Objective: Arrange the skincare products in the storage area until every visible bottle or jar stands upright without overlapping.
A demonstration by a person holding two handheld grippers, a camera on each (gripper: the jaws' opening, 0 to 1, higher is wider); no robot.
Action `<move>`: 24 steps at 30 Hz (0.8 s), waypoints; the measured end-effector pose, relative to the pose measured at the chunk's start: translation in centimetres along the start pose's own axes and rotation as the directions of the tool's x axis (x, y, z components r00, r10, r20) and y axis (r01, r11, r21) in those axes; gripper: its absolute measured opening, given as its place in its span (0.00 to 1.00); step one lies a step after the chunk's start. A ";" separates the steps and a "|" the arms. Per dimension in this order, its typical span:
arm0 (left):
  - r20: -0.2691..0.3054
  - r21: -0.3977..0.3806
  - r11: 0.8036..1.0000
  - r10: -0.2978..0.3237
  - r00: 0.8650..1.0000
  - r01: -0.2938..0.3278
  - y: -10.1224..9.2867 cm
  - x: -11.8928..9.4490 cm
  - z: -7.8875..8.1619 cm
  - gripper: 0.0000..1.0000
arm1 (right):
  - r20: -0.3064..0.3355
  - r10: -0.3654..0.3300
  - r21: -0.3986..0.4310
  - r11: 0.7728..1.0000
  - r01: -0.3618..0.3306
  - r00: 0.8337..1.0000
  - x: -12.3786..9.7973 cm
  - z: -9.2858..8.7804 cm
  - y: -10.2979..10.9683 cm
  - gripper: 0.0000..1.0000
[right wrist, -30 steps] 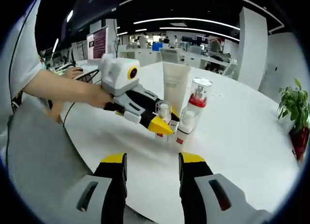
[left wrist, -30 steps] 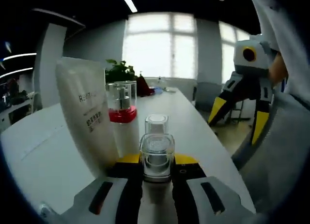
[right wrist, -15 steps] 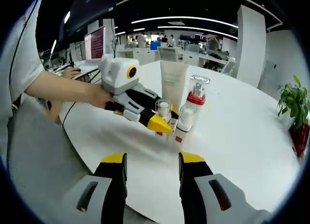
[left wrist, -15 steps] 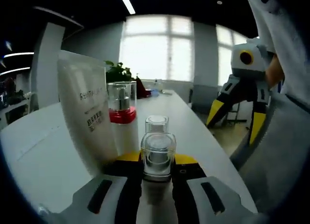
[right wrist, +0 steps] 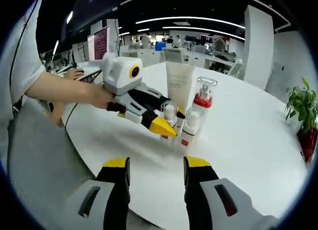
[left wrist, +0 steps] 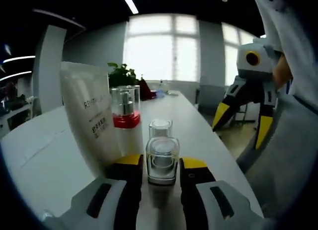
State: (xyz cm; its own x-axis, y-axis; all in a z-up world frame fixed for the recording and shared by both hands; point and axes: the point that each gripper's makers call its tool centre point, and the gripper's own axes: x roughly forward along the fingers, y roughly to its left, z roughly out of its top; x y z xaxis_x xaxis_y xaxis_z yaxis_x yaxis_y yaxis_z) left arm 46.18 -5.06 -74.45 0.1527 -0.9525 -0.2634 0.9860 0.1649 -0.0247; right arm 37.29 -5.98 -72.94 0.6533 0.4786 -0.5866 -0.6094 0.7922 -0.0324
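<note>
Left gripper (left wrist: pixel 161 166), jaws narrowly parted, straddles a clear-capped bottle (left wrist: pixel 162 159) standing beside the white tube (left wrist: pixel 92 118); right gripper (right wrist: pixel 157 170) hangs empty, jaws apart.

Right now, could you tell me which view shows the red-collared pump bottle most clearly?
The left gripper view: the red-collared pump bottle stands close and upright beside the white tube, its clear cap and red band plain. The right gripper view shows it smaller and farther off, behind the left gripper.

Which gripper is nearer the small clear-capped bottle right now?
Left. The left gripper has its jaws on either side of the small bottle, beside the tube. The right gripper hangs back over the table edge, apart from it.
</note>
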 end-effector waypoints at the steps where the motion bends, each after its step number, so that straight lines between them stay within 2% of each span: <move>1: -0.002 0.005 1.000 0.002 1.000 -0.002 0.0 -0.1 0.0 0.25 | 0.000 0.000 -0.001 1.000 0.000 1.000 0.0 0.0 0.0 0.43; 11: -0.021 0.044 0.999 0.014 1.000 -0.013 0.1 -1.0 0.4 0.28 | -0.007 0.003 -0.023 1.000 -0.003 1.000 0.1 0.0 0.0 0.43; 17: -0.003 0.068 0.997 0.035 0.999 -0.035 -0.1 -1.7 2.1 0.29 | -0.011 0.004 -0.049 0.999 -0.004 1.000 0.1 0.1 0.2 0.44; 24: 0.019 0.101 0.993 0.067 0.998 -0.068 -0.9 -3.5 4.9 0.30 | -0.004 0.003 -0.069 0.998 -0.003 1.000 0.1 0.3 0.2 0.44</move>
State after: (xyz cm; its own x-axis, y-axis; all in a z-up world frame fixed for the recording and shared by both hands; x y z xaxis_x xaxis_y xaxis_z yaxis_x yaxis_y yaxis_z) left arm 45.07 -3.09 -68.72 0.2195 -0.9440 -0.2462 0.9750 0.2031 0.0905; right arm 37.37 -5.69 -72.71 0.6500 0.4794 -0.5896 -0.6409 0.7627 -0.0864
